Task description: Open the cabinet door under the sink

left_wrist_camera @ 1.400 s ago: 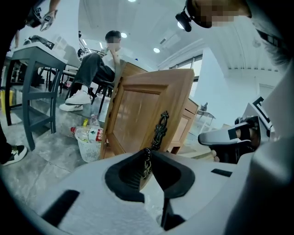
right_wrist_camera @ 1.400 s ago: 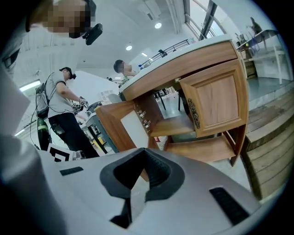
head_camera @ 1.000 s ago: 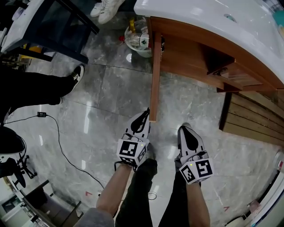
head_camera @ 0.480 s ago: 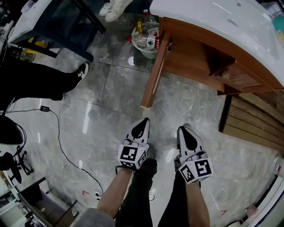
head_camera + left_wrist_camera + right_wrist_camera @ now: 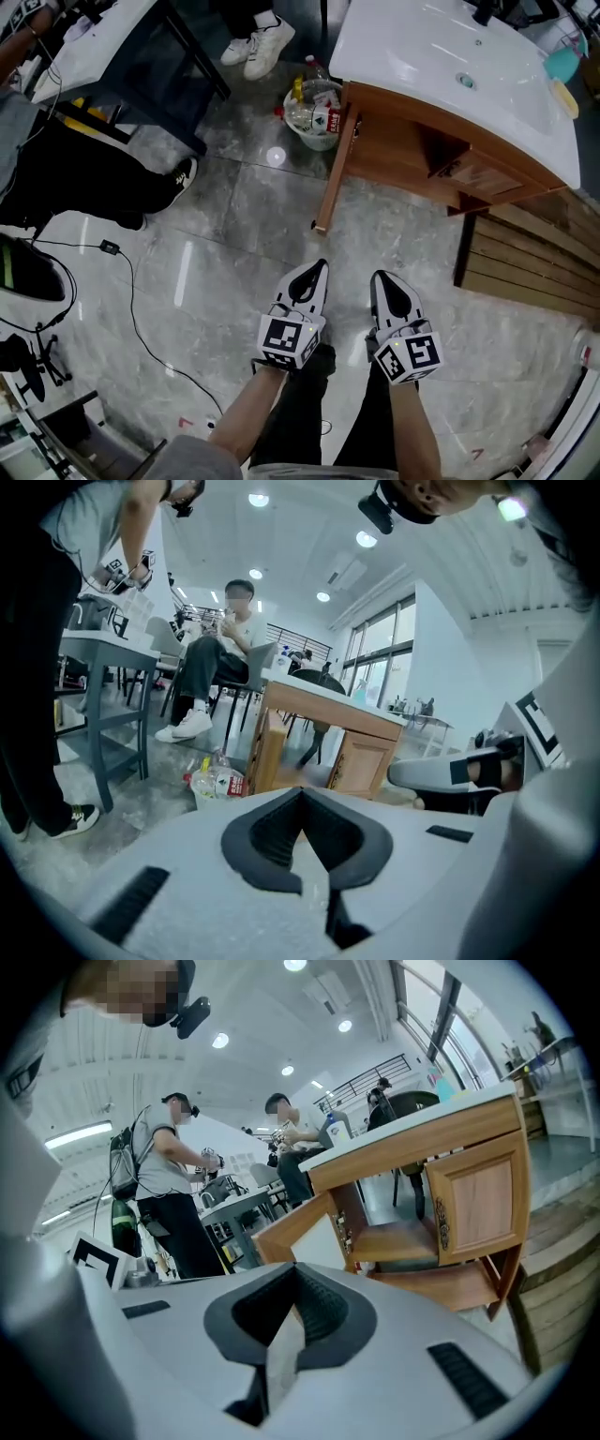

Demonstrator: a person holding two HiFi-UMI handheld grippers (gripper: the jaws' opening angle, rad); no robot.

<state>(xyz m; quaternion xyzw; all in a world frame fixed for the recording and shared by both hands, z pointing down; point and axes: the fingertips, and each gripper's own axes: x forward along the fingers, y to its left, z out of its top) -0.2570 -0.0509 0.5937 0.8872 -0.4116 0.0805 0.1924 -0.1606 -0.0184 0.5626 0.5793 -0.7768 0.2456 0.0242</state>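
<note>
My left gripper (image 5: 320, 267) and right gripper (image 5: 381, 278) both have their fingers pressed together on nothing. The door (image 5: 337, 161) stands swung wide, well ahead of the left fingertips. I judge it open enough; best to keep clear and not nudge it back.

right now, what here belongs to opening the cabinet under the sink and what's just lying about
Job: cabinet door, already swung open; cabinet; sink; left gripper; right gripper, both shut and empty.
Lying about: tub of bottles; floor cable; wooden slats.
</note>
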